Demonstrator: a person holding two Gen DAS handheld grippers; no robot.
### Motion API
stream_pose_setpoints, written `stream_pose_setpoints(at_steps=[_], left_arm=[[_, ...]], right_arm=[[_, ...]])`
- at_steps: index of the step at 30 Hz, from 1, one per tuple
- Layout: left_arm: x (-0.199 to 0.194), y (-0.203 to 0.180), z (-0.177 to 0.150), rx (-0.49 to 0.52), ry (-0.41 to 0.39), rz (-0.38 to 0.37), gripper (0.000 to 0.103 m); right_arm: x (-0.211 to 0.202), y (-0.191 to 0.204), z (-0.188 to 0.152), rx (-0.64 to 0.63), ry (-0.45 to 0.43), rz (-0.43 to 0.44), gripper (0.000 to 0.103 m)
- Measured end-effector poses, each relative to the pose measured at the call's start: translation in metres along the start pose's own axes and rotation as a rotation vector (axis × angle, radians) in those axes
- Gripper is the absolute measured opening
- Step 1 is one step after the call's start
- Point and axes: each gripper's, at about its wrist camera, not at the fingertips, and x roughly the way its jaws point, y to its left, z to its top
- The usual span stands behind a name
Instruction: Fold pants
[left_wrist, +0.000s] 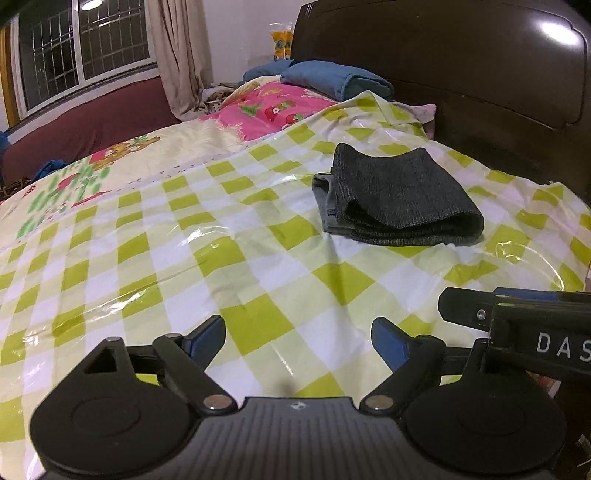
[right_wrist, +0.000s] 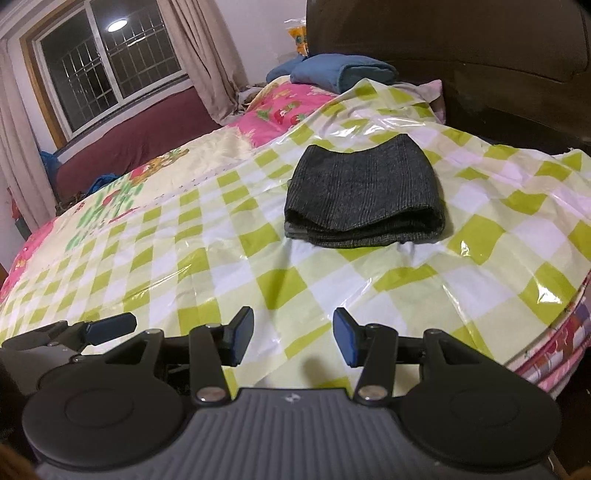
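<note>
Dark grey pants (left_wrist: 397, 197) lie folded into a thick rectangle on the green-and-white checked plastic sheet (left_wrist: 221, 258) over the bed. They also show in the right wrist view (right_wrist: 364, 197), ahead of the gripper. My left gripper (left_wrist: 298, 341) is open and empty, low over the sheet, well short of the pants. My right gripper (right_wrist: 293, 338) is open and empty too, near the bed's front edge. The right gripper's body (left_wrist: 517, 321) shows at the right of the left wrist view; the left gripper's finger (right_wrist: 110, 326) shows at the left of the right wrist view.
A dark wooden headboard (left_wrist: 461, 74) stands behind the pants. A folded blue blanket (left_wrist: 332, 79) and pink cartoon bedding (left_wrist: 269, 107) lie at the far end. A maroon sofa (left_wrist: 85, 125) and a barred window (left_wrist: 85, 44) are at the left. The bed edge (right_wrist: 561, 325) drops off at right.
</note>
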Motion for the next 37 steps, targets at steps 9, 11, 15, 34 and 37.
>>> stream_pose_setpoints(at_steps=[9, 11, 15, 34, 37], left_arm=[[-0.007, -0.002, -0.008, 0.012, -0.010, 0.010, 0.103], [-0.007, -0.003, -0.010, 0.023, -0.010, 0.020, 0.103], [-0.003, -0.004, -0.014, 0.030, 0.007, 0.028, 0.103], [0.003, 0.000, -0.021, 0.025, 0.010, 0.026, 0.103], [0.003, 0.000, -0.021, 0.023, 0.014, 0.028, 0.103]], right_arm=[[-0.008, -0.005, -0.011, 0.024, -0.020, -0.020, 0.052], [-0.008, -0.006, -0.013, 0.027, -0.017, -0.022, 0.052], [-0.006, -0.008, -0.018, 0.033, -0.008, -0.027, 0.052], [-0.004, -0.015, -0.028, 0.072, 0.003, -0.049, 0.054], [-0.004, -0.016, -0.028, 0.078, 0.005, -0.051, 0.055]])
